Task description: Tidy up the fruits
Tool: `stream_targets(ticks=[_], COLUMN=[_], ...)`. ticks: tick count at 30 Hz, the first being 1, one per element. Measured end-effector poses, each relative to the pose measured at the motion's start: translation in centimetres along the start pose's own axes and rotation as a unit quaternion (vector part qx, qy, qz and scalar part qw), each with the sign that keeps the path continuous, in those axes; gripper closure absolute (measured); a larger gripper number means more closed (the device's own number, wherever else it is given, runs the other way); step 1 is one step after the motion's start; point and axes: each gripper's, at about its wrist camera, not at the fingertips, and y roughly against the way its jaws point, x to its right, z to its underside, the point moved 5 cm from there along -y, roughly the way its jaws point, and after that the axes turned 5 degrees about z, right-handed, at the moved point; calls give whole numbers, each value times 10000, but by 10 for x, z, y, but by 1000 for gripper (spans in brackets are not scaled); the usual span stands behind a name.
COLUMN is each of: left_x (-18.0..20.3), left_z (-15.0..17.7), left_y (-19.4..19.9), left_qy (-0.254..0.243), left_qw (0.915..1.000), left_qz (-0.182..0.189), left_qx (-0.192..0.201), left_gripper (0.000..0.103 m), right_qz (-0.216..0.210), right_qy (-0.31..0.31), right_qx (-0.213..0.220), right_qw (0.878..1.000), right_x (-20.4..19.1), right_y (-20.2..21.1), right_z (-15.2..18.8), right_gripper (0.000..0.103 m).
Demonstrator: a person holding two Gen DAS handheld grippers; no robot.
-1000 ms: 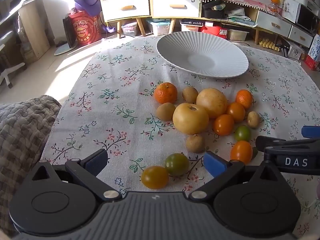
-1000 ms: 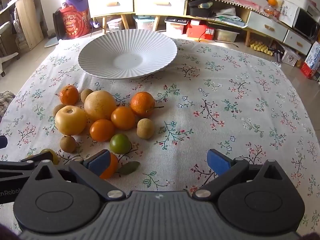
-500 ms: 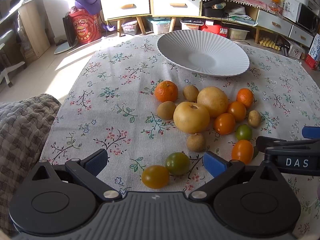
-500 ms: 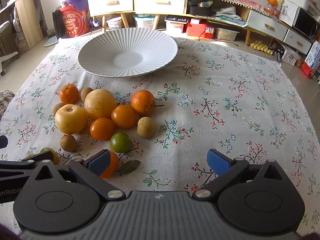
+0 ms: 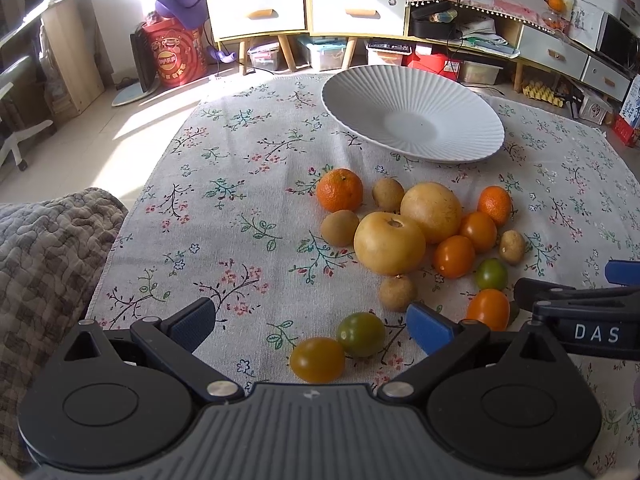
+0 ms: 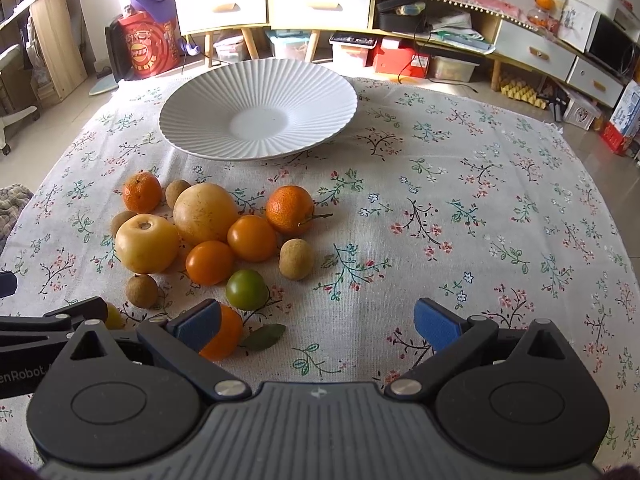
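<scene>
Several fruits lie loose on the floral tablecloth: two big yellow pears (image 5: 390, 243) (image 6: 147, 243), mandarins (image 5: 340, 190) (image 6: 289, 209), orange tomatoes (image 5: 454, 256) (image 6: 209, 262), green tomatoes (image 5: 361, 334) (image 6: 246, 289) and small brown longans (image 5: 397, 293) (image 6: 295, 259). A white ribbed plate (image 5: 416, 92) (image 6: 256, 80) stands empty behind them. My left gripper (image 5: 310, 324) is open low over a yellow-orange tomato (image 5: 317, 359) and the green one. My right gripper (image 6: 318, 322) is open over bare cloth; its left finger hides part of an orange tomato (image 6: 226, 338).
The right gripper's side (image 5: 580, 316) shows at the right of the left wrist view. A quilted grey cushion (image 5: 44, 248) lies at the table's left edge. Cabinets, drawers and boxes (image 6: 320, 4) stand on the floor beyond the far edge. Bare cloth (image 6: 480, 220) spreads right of the fruits.
Both views have crept slightly forward and down toward the fruit. No fruit has moved and both grippers stay open.
</scene>
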Motion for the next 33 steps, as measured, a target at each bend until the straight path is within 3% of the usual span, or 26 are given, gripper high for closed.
stream_targets(ticks=[33], left_x=[-2], left_z=[-2], left_y=[0], left_qy=[0], left_qw=[10000], left_qz=[18], left_qx=[-23], left_gripper=[9], right_qz=[61], right_qy=[32], right_qx=[-52], right_qw=[10000], right_x=[0], right_y=[0], right_z=[-1], right_gripper=[0])
